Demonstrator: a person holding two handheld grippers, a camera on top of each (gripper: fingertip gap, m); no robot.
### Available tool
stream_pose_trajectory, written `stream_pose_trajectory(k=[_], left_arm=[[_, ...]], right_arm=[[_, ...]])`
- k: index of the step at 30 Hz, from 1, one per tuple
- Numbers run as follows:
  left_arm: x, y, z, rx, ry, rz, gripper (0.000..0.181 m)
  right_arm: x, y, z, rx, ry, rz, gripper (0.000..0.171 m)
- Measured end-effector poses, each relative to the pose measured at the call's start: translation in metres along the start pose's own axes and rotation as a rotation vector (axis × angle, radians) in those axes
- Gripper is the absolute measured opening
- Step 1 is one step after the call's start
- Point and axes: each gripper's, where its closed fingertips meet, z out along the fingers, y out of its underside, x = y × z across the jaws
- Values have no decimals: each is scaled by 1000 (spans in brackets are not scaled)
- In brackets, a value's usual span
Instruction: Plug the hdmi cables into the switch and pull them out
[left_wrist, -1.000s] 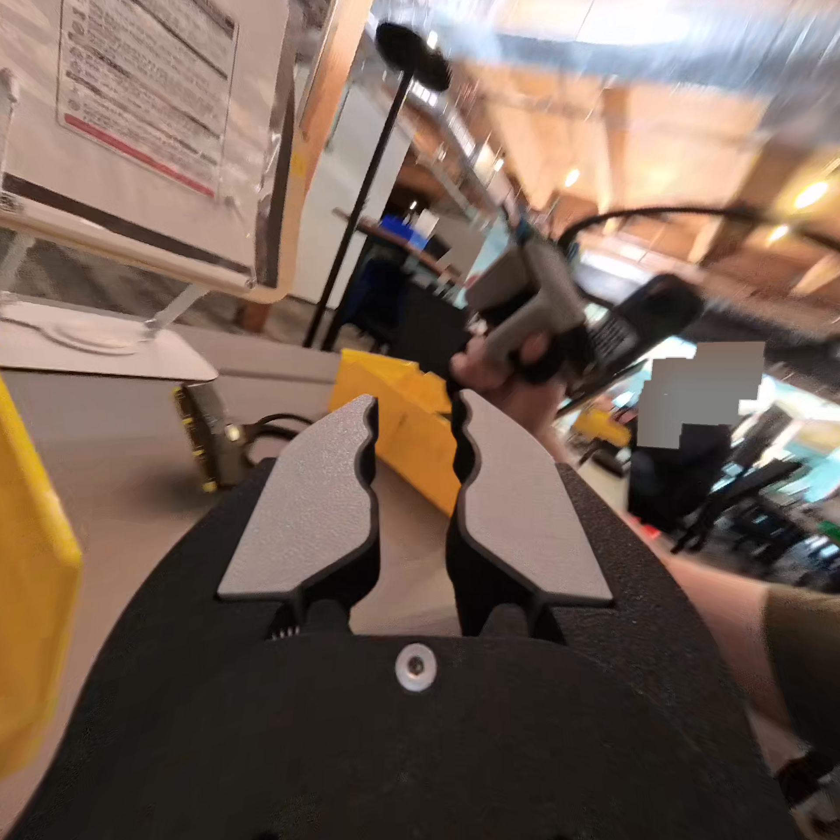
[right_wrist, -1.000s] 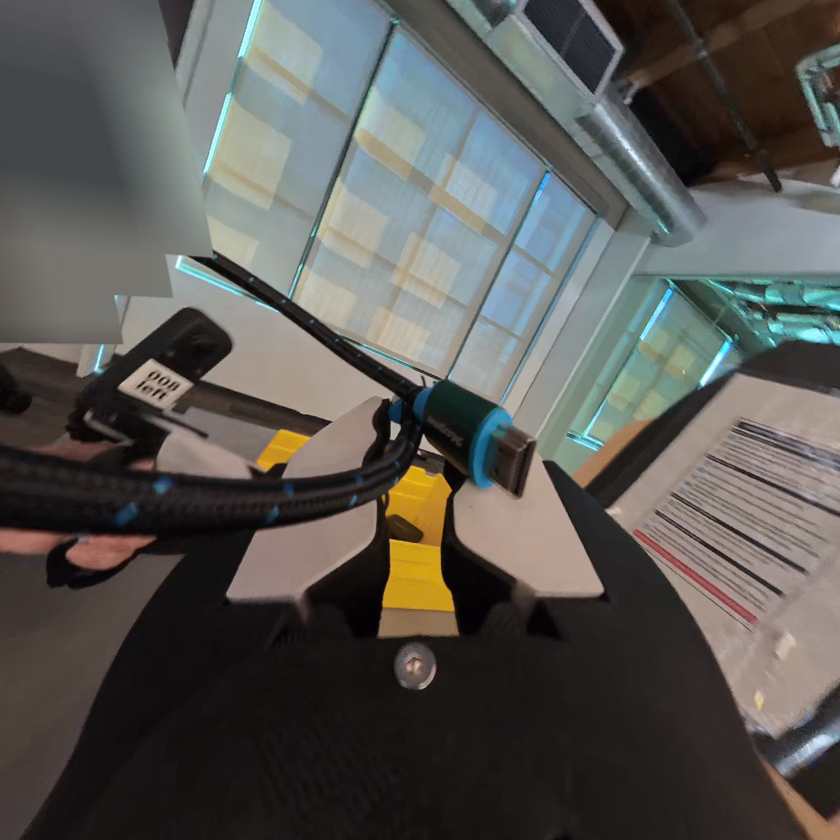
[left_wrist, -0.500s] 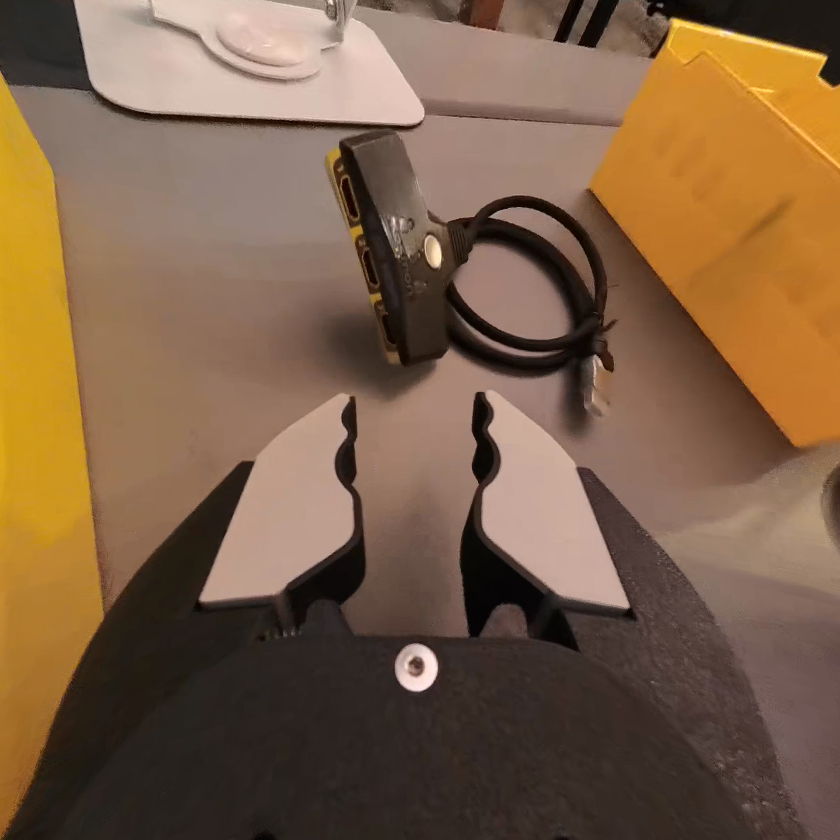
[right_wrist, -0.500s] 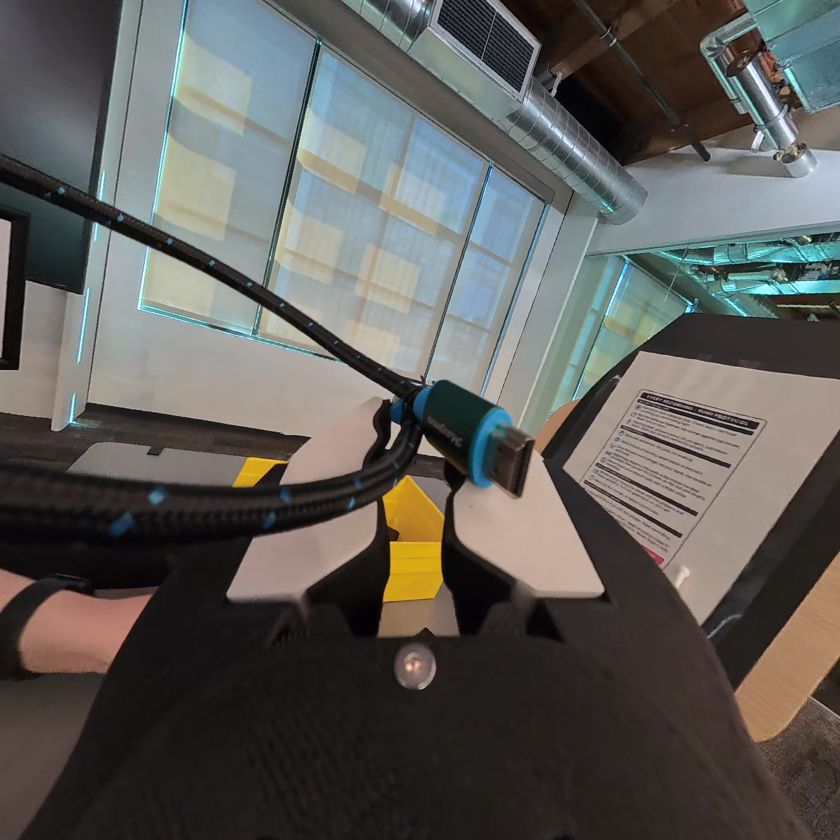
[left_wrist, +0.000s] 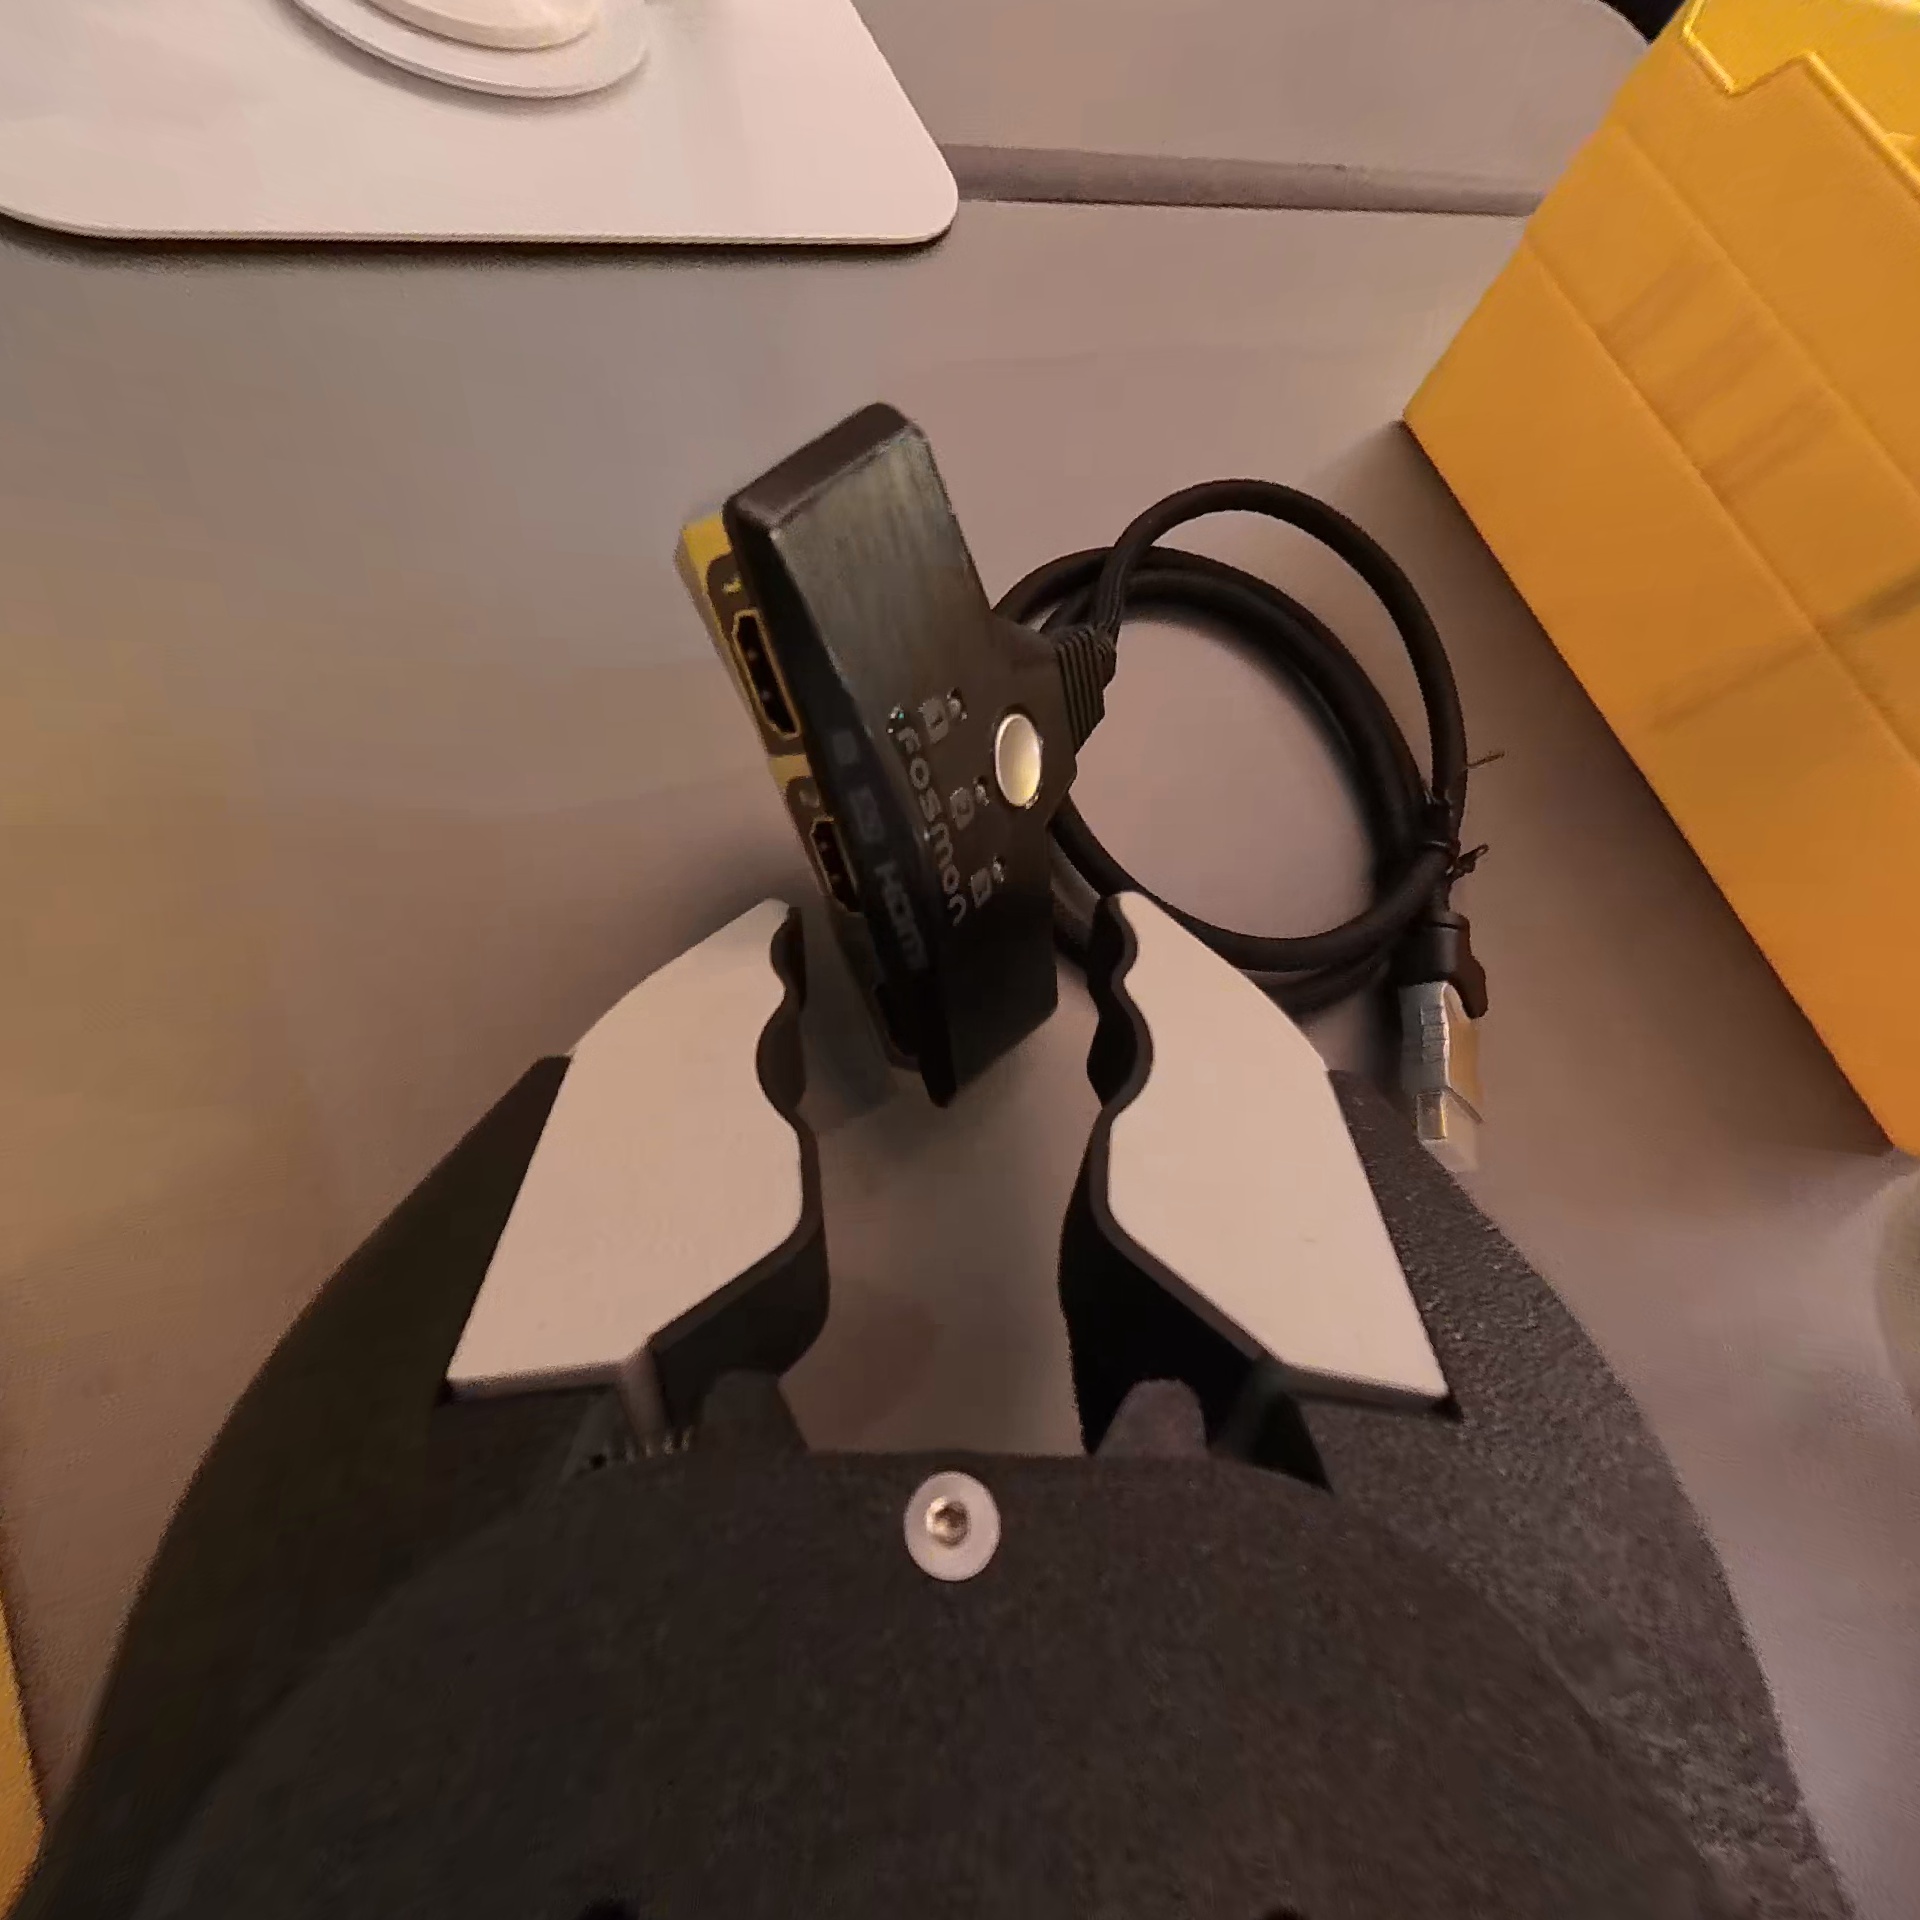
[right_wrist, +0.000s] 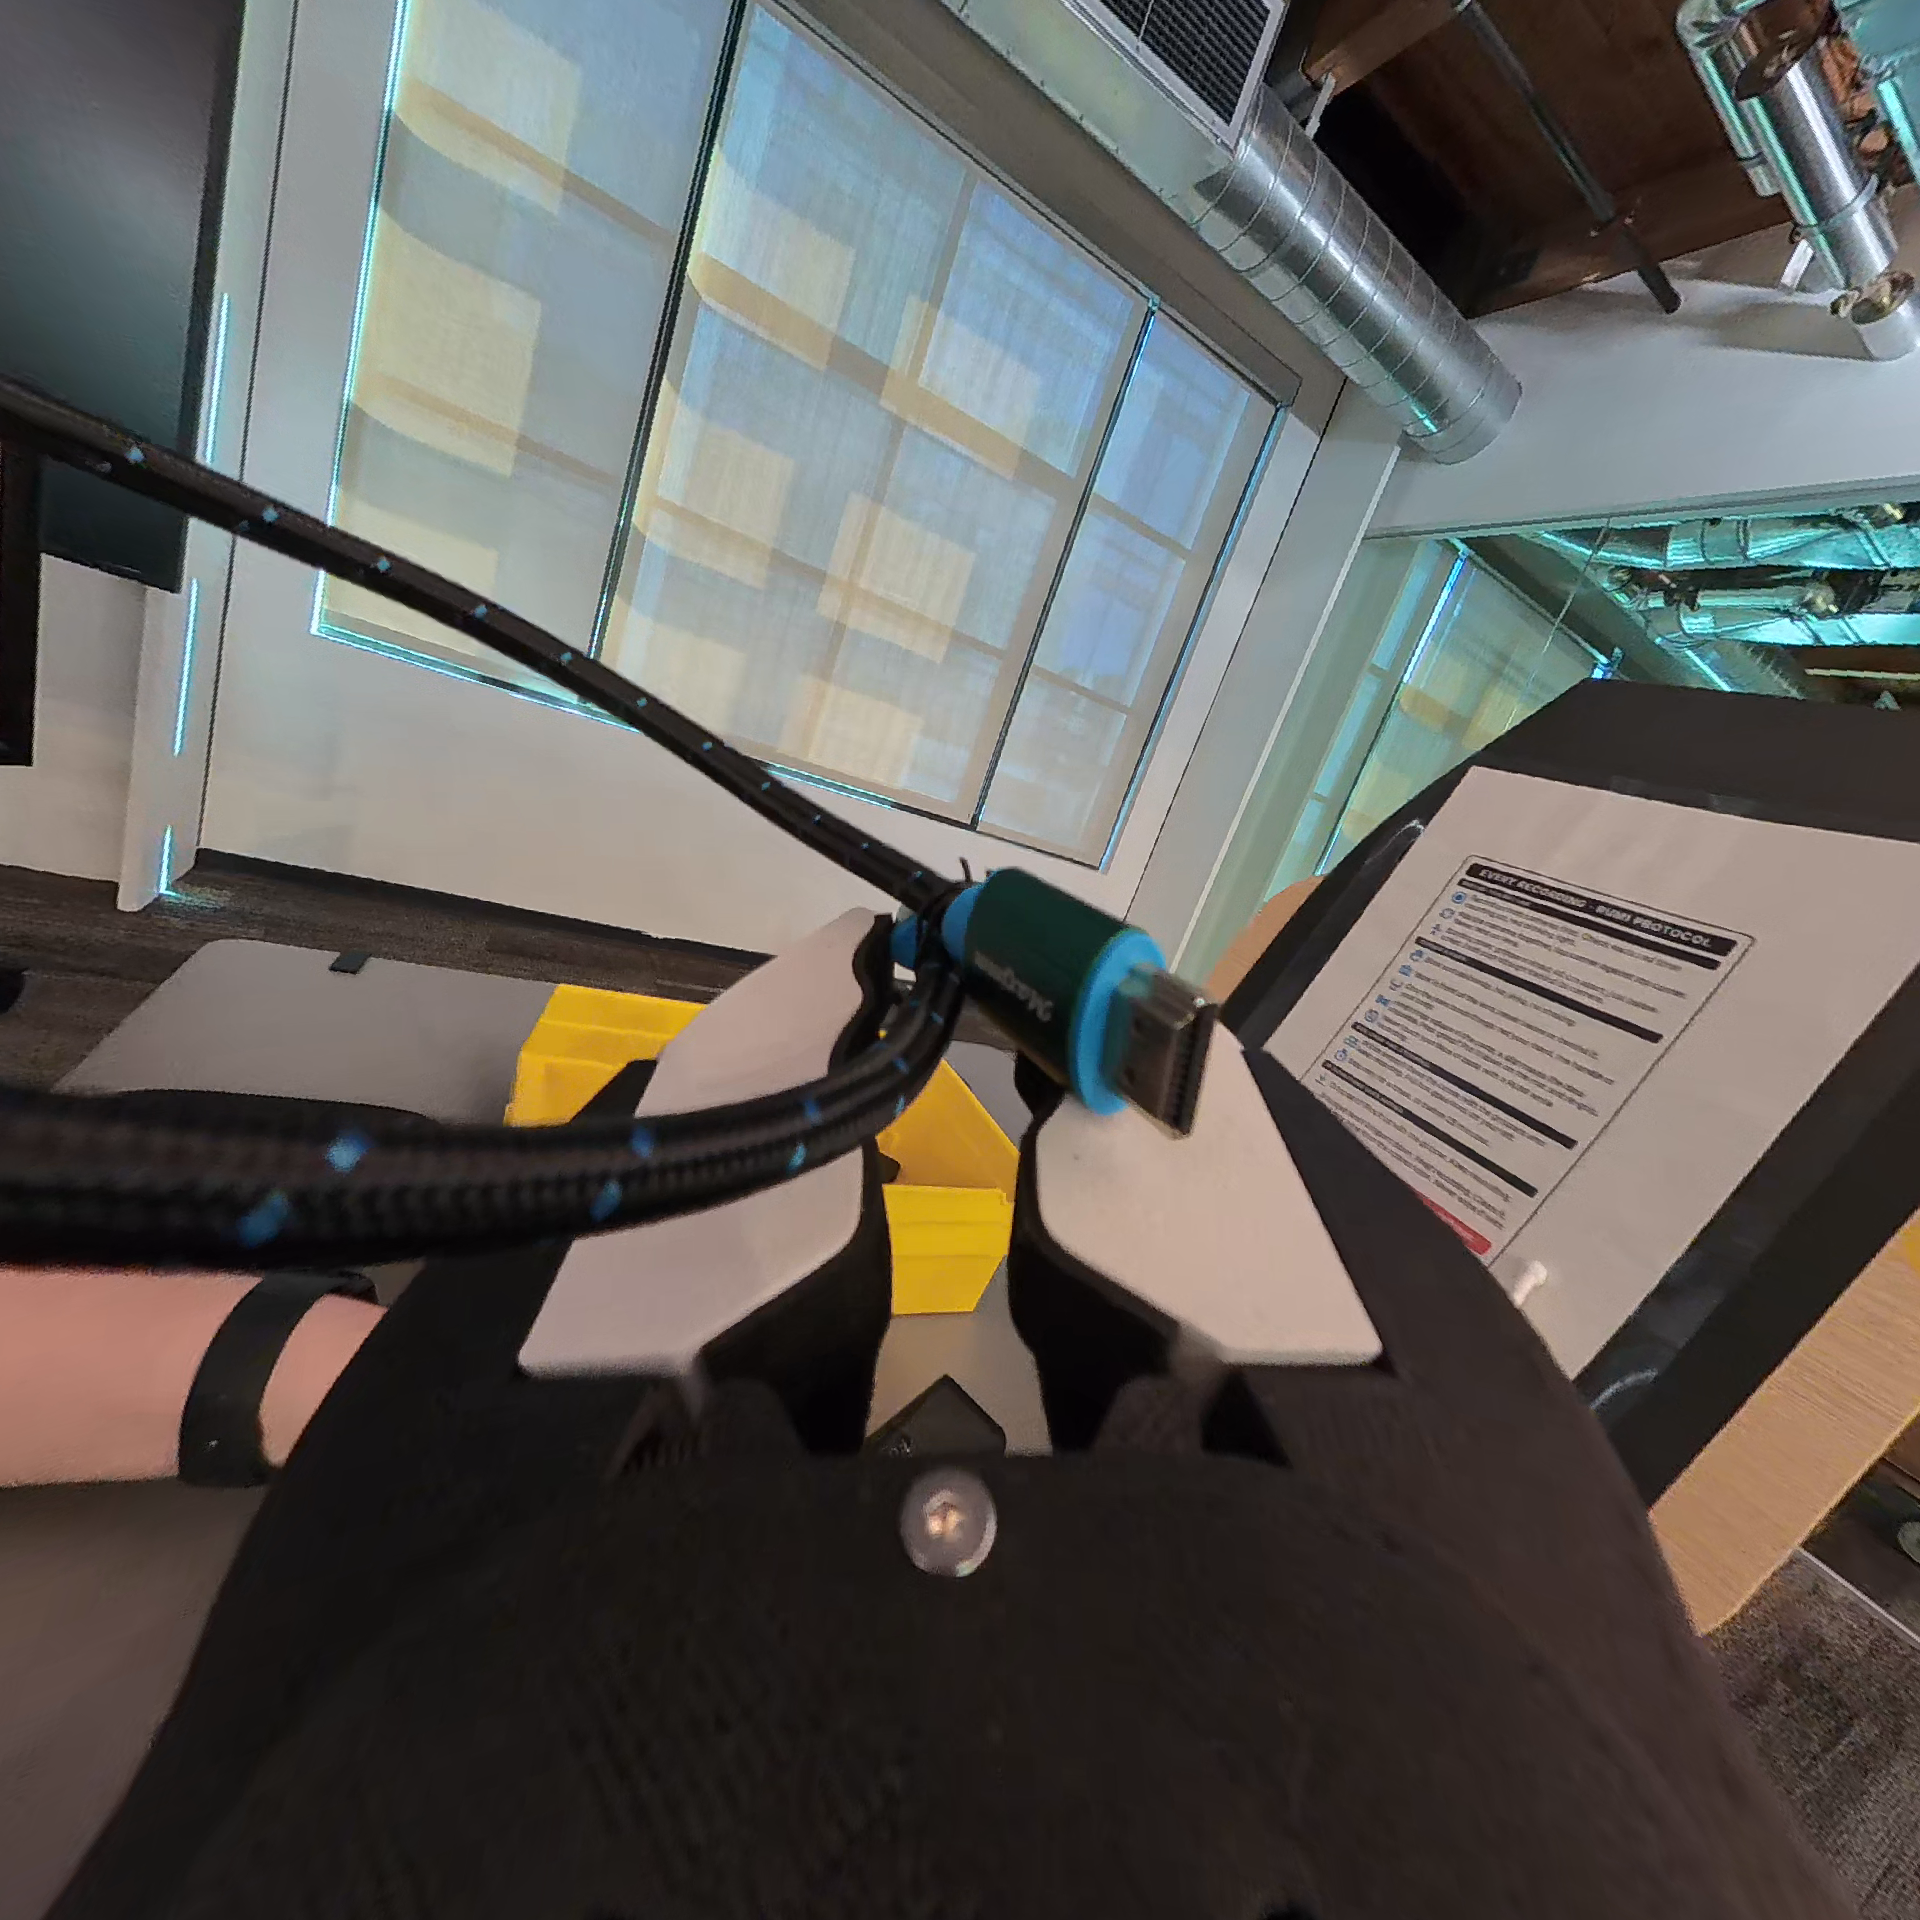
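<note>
The black HDMI switch (left_wrist: 914, 748) stands on edge on the grey worktop (left_wrist: 364, 623), its near end between the spread fingers of the left claw (left_wrist: 940, 914). Beside the switch lies its coiled cable (left_wrist: 1382, 769), then a yellow bin (left_wrist: 1714, 520). The right claw (right_wrist: 940, 987) pinches a braided HDMI cable (right_wrist: 727, 1122) behind its blue-ringed plug (right_wrist: 1081, 1003).

Big gridded window (right_wrist: 790, 499), silver duct (right_wrist: 1340, 260), grey table (left_wrist: 364, 623).
</note>
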Motion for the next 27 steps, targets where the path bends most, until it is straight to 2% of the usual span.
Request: stream_pose_trajectory(k=[3,6,7,8,10,14,18,21,24,27], left_arm=[[1,2,3,-23,0,51,41],[6,0,3,-26,83,45,37],[9,-2,1,-10,126,30,35],[13,-7,-3,25,174,14,25],[17,-21,-14,115,219,7,21],[21,-44,-43,251,177,157,20],[32,-62,-74,326,71,360,20],[42,-69,-94,345,-1,503,20],[50,-73,-108,372,-56,585,20],[60,-79,-119,435,-74,622,20]], right_arm=[[4,1,-2,0,7,3,22],[7,2,-4,-7,14,0,22],[7,2,-4,-9,12,-1,22],[7,3,-4,-11,9,1,22],[9,4,-5,-13,14,2,22],[9,15,-3,-51,-3,11,22],[5,34,0,-150,-46,20,22],[-6,48,4,-209,-132,108,22],[-14,61,8,-261,-190,181,22],[-20,63,10,-253,-204,126,22]])
